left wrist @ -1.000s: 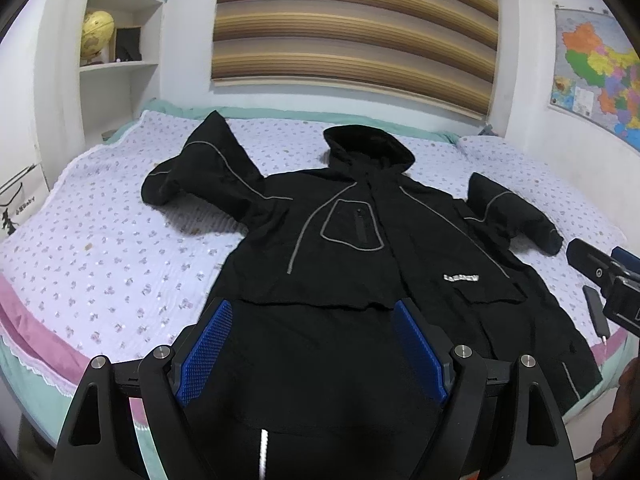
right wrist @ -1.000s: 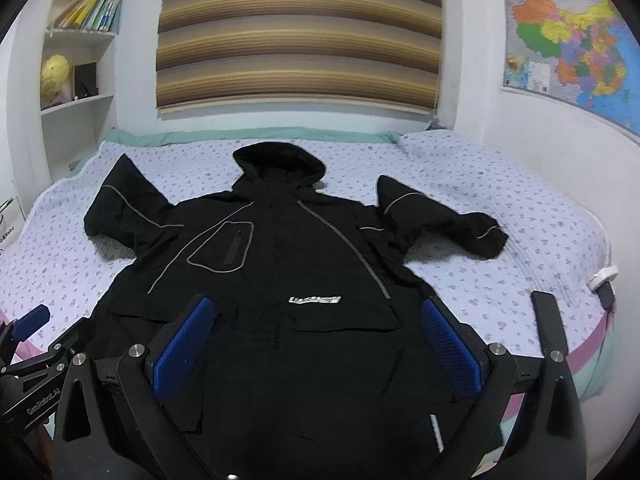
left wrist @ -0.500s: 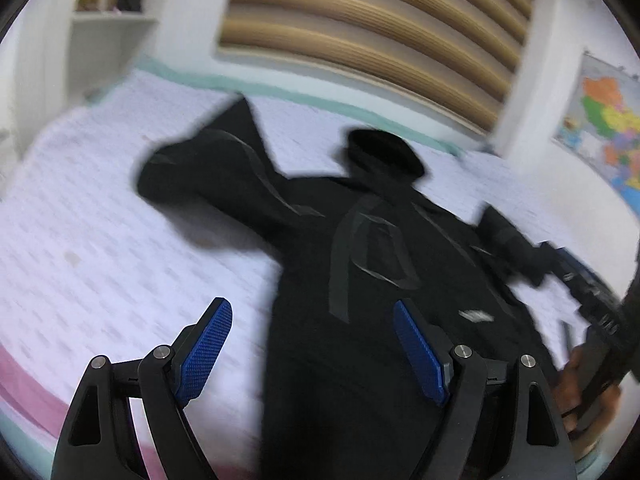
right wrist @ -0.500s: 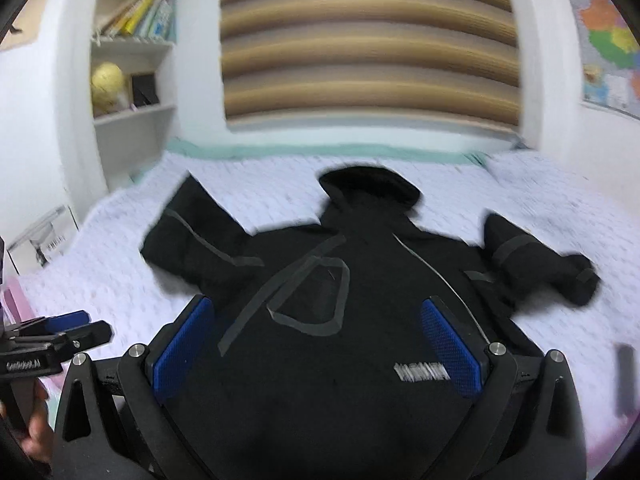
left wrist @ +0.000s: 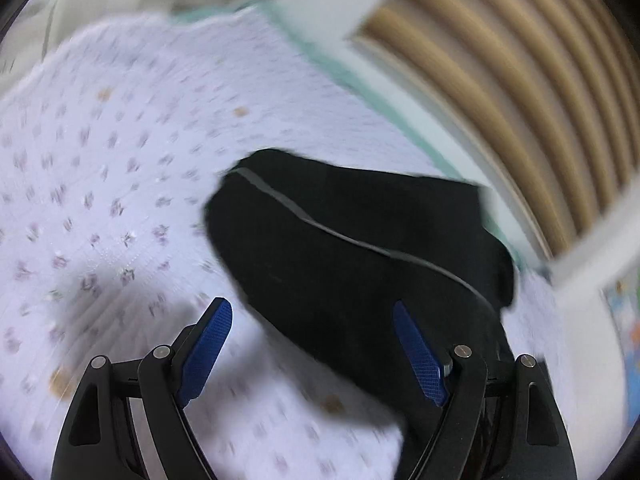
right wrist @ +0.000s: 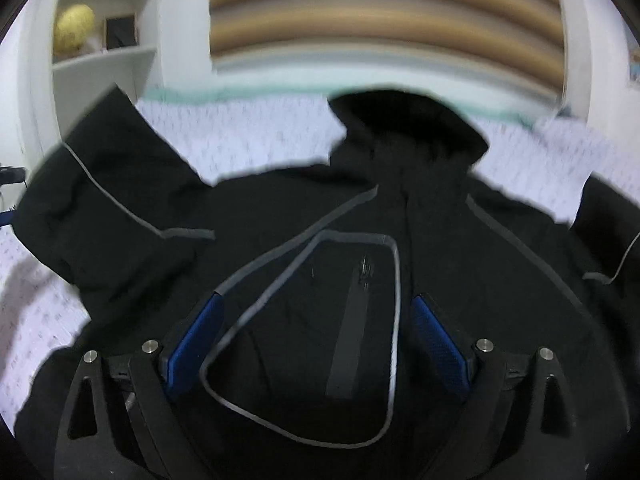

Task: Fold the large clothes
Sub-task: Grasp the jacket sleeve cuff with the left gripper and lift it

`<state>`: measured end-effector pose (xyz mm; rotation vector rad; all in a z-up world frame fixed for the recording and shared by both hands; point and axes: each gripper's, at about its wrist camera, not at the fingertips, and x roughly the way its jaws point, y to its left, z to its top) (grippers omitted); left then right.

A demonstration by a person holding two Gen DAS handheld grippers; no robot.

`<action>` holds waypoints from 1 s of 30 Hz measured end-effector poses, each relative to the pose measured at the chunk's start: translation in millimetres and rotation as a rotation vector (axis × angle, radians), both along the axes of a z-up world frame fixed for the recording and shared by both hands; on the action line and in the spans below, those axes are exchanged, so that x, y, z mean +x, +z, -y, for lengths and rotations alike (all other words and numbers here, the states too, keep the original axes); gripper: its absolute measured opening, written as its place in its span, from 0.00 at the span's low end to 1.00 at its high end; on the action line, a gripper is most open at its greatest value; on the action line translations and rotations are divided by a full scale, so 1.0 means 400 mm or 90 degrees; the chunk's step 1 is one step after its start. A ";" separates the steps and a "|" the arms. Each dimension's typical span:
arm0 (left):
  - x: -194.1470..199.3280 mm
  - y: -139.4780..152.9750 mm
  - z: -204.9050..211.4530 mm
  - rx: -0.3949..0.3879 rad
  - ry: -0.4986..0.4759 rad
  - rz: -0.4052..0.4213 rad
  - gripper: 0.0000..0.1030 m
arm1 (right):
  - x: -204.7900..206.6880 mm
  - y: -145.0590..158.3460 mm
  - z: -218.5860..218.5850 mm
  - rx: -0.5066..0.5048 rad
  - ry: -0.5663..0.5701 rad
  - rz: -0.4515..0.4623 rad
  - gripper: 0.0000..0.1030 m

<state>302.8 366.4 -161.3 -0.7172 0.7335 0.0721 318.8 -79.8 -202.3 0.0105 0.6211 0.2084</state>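
Observation:
A black hooded jacket point(right wrist: 320, 208) with grey piping lies spread front-up on the bed. In the right wrist view its chest pocket point(right wrist: 348, 320) fills the middle, the hood point(right wrist: 408, 120) points to the far wall and one sleeve point(right wrist: 108, 184) stretches left. My right gripper point(right wrist: 316, 304) hovers over the chest pocket, its jaws closing a little but wide apart, with nothing pinched. In the left wrist view, blurred by motion, the sleeve point(left wrist: 340, 248) lies just ahead. My left gripper point(left wrist: 312, 312) stands open over the sleeve's near edge, holding nothing.
The bed point(left wrist: 100, 168) has a pale sheet with small flowers and a green edge at the wall. A striped blind point(right wrist: 384, 12) hangs behind. White shelves point(right wrist: 104, 52) with a yellow globe point(right wrist: 74, 26) stand at the back left.
Both grippers have swept forward and down over the bed. The left one swung left and rolled, from the jacket's hem to the left sleeve. The right one closed in on the chest.

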 end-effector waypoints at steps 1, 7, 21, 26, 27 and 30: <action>0.021 -0.032 -0.023 -0.032 0.010 -0.007 0.81 | 0.007 -0.002 0.006 0.016 0.008 -0.003 0.93; 0.123 -0.184 -0.067 -0.216 0.012 0.038 0.81 | 0.015 -0.012 0.007 0.024 0.028 -0.006 0.93; 0.005 0.003 -0.128 0.120 0.193 0.015 0.16 | 0.025 -0.020 -0.011 0.011 0.035 -0.022 0.93; -0.038 -0.073 -0.218 0.048 0.212 -0.059 0.24 | 0.029 -0.024 -0.011 0.008 0.032 -0.031 0.94; -0.053 -0.101 -0.242 0.004 0.218 -0.036 0.28 | 0.030 -0.024 -0.010 0.008 0.031 -0.032 0.94; -0.088 -0.166 -0.285 -0.075 0.229 0.023 0.41 | 0.029 -0.023 -0.008 0.009 0.032 -0.031 0.95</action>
